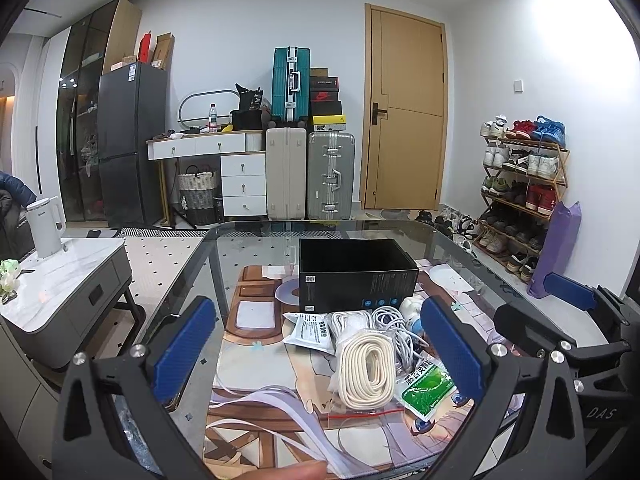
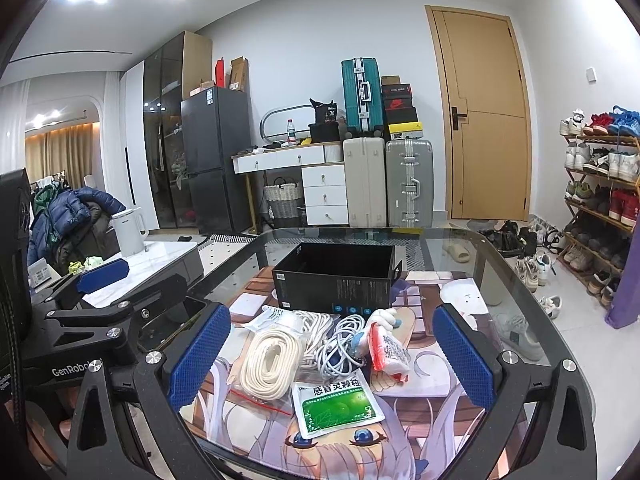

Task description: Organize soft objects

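Soft clutter heaped before an open black box

Jaws on both grippers stand wide apart and hold nothing. The left gripper hangs above the near edge of the glass table, its blue pads flanking the pile; the right gripper hovers likewise just to its right, and each shows at the edge of the other's view.

On the printed mat, the pile lies just in front of the black box, which sits open-topped. Nearest the box are a white sachet and loops of white rope. A cream rope coil in a clear zip bag lies at the left front, a tangle of white cable beside it. A red-and-white packet rests against the cable's right side. A green-and-white medicine sachet lies flat, closest to the grippers.
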Action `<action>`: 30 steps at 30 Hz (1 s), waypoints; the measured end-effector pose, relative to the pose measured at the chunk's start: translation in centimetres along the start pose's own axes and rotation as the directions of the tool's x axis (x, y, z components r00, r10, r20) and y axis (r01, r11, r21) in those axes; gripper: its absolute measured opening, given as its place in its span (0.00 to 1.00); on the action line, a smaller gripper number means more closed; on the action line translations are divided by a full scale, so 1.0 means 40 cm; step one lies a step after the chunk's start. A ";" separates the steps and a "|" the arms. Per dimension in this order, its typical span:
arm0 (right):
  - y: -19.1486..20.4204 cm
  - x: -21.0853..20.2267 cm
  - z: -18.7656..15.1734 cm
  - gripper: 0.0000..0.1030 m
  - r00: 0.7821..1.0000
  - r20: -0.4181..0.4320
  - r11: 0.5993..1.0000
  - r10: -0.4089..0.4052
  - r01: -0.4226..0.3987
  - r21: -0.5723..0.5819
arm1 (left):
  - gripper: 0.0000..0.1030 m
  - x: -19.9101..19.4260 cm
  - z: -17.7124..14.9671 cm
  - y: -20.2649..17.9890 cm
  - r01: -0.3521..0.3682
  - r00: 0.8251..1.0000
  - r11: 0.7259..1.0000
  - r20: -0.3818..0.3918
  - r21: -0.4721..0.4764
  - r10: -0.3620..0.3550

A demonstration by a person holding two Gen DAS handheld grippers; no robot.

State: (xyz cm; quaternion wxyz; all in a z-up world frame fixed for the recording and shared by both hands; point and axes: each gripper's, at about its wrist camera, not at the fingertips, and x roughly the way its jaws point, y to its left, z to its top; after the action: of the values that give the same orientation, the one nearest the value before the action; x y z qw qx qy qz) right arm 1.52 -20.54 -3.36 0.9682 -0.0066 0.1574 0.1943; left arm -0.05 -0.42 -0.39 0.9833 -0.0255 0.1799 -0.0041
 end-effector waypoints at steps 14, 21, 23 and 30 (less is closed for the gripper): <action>-0.002 0.002 -0.010 1.00 1.000 -0.001 1.000 0.006 -0.006 -0.002 | 1.00 0.005 0.000 0.008 -0.005 1.000 1.000 -0.006 -0.009 0.005; 0.006 0.002 -0.010 1.00 1.000 -0.003 1.000 0.005 -0.005 0.000 | 1.00 0.006 0.001 0.009 0.002 1.000 1.000 -0.012 -0.008 -0.002; 0.006 0.001 -0.012 1.00 1.000 -0.003 1.000 0.005 -0.005 0.001 | 1.00 0.005 0.001 0.008 0.005 1.000 1.000 -0.014 -0.010 -0.005; 0.007 0.002 -0.011 1.00 1.000 -0.001 1.000 -0.004 0.004 0.004 | 1.00 0.003 0.003 0.011 0.001 1.000 1.000 -0.011 -0.010 -0.001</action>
State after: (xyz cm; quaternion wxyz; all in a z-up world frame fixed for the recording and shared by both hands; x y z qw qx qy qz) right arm 1.34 -20.27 -3.77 0.9685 -0.0052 0.1583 0.1922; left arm 0.11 0.01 -0.32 0.9822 -0.0307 0.1854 -0.0040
